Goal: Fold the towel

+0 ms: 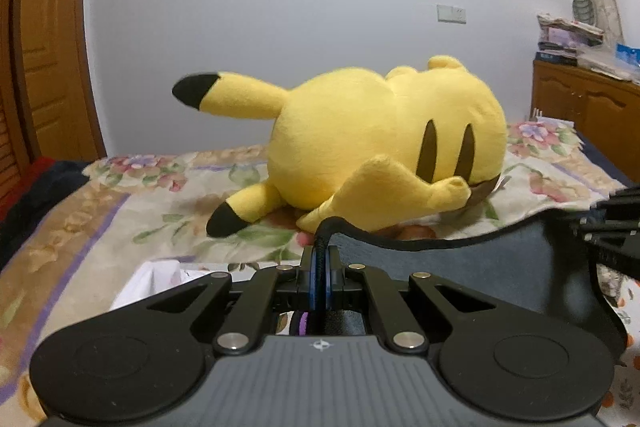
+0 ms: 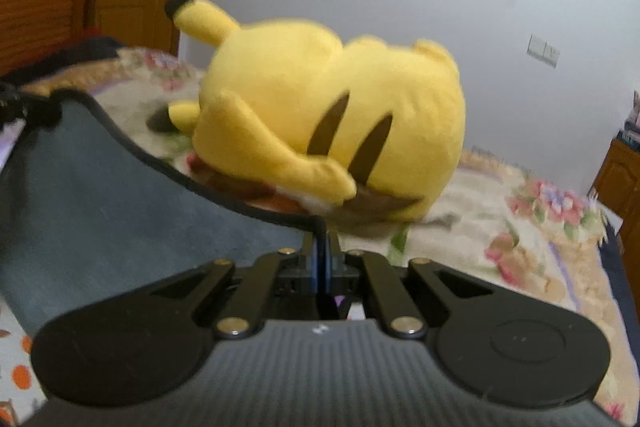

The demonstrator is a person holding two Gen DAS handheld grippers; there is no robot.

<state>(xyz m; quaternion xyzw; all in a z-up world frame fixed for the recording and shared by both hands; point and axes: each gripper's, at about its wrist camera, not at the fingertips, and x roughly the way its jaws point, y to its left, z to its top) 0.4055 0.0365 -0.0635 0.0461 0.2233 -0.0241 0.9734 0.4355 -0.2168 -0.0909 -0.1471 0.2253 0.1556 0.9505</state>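
- We work over a bed with a flowered cover, a pale wall behind and a yellow plush toy lying at twelve o'clock.
- Our left gripper is pinched closed on a corner of the dark grey towel; the cloth runs off toward three o'clock.
- Our right gripper is likewise clamped on a corner; there the towel spreads toward nine o'clock.
- So the held edge sags between both hands, long axis left to right, each equally near.
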